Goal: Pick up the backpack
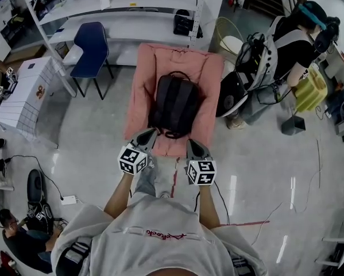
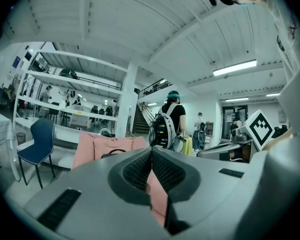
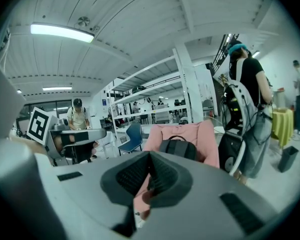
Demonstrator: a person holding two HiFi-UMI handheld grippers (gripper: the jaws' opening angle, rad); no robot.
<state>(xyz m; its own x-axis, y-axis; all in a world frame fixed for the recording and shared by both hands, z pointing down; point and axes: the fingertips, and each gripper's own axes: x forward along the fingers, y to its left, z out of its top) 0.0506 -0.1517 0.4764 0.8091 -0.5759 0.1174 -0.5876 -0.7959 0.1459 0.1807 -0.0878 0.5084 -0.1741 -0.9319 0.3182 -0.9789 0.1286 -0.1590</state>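
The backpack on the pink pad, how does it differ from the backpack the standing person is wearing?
The lying backpack rests flat on the pink pad; the worn backpack hangs upright on the standing person. The lying backpack is dark all over; the worn backpack has light grey straps and trim. Both have dark bodies.

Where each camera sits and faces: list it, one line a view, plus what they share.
Head view: on the person's head, looking steeply down at the backpack on a pink pad; forearms, shirt, left gripper and right gripper show.
Left gripper view: on the left gripper, looking along its shut jaws toward the pad; the right gripper shows at right.
Right gripper view: on the right gripper, facing the backpack over shut jaws; the left gripper shows at left.
Shared: all show the pad and blue chair.
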